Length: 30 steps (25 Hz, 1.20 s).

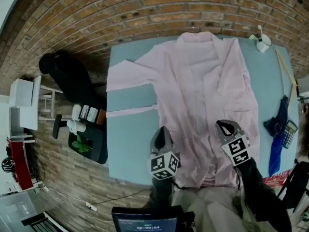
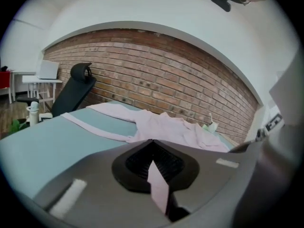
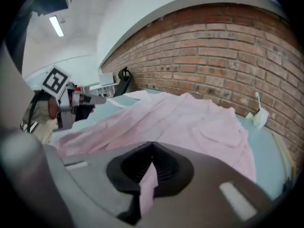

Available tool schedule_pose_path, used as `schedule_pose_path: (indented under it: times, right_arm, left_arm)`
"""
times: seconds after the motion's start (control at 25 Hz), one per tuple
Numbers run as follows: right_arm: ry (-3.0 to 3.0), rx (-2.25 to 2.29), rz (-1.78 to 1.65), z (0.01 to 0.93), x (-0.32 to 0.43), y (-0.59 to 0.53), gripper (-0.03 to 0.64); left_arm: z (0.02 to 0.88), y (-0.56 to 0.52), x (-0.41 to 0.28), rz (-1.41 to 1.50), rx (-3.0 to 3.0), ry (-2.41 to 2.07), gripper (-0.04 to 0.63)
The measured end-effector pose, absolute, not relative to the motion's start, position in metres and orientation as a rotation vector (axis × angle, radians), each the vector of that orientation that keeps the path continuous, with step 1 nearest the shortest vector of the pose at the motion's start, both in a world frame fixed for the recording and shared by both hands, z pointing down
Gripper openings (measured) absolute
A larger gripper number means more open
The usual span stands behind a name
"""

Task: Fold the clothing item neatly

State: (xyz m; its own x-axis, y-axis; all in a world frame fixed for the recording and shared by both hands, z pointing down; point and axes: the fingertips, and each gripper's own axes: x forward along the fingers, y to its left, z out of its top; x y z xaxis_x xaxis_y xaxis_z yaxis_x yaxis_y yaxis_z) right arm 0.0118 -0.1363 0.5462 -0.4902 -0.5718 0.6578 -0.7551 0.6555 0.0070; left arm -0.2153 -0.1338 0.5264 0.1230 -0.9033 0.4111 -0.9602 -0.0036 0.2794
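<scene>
— What is the garment like?
— A pale pink shirt [image 1: 193, 95], thin and soft, creased in long ripples. It lies spread flat, with a patch pocket sewn on its right side.
— And what is under the shirt?
— A smooth, matte table [image 1: 130, 149] of a light blue-green. The shirt's collar points at a red-brown brick wall [image 1: 120, 13] with rough mortar lines. One sleeve reaches out to the shirt's left across the tabletop.
— Anything else round the shirt?
— To the shirt's left, off the table, stands a black chair [image 1: 72, 81]. To the shirt's right lie a crumpled dark blue cloth [image 1: 276, 134], a calculator [image 1: 289, 133] and a long wooden stick [image 1: 286, 71].
— Where are the grippers against the shirt?
— Both are at the shirt's hem end, nearest the person. The left gripper [image 1: 162, 129] sits at the shirt's lower left edge, the right gripper [image 1: 223, 124] over its lower right part.
— And their jaws?
— Each gripper view shows the black ribbed pads pressed together on a narrow pinch of the pink fabric, so both grippers hold the shirt
</scene>
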Motion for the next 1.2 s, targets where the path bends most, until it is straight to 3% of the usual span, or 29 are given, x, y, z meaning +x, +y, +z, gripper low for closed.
schedule_pose_path:
  times: [0.32, 0.44, 0.64, 0.72, 1.0, 1.2]
  right_arm:
    - [-2.082, 1.002, 0.304, 0.612, 0.002, -0.138, 0.002]
    - [-2.071, 1.030, 0.257, 0.611, 0.003, -0.137, 0.002]
    - [-2.052, 1.064, 0.189, 0.606, 0.001, -0.139, 0.002]
    - [-2.044, 1.077, 0.182, 0.604, 0.002, -0.139, 0.002]
    - [-2.045, 1.104, 0.167, 0.607, 0.005, -0.142, 0.002]
    - [-2.034, 1.112, 0.182, 0.608, 0.005, -0.141, 0.002]
  left_arm:
    - [0.514, -0.202, -0.371, 0.046, 1.733, -1.936, 0.009]
    - [0.523, -0.239, -0.425, 0.143, 1.724, -1.981, 0.102]
    - [0.548, -0.293, -0.473, 0.416, 1.751, -2.027, 0.318]
    - [0.557, -0.309, -0.485, 0.472, 1.738, -2.057, 0.346]
    - [0.588, -0.348, -0.515, 0.517, 1.681, -2.057, 0.350]
    - [0.601, -0.353, -0.511, 0.677, 1.683, -1.952, 0.291]
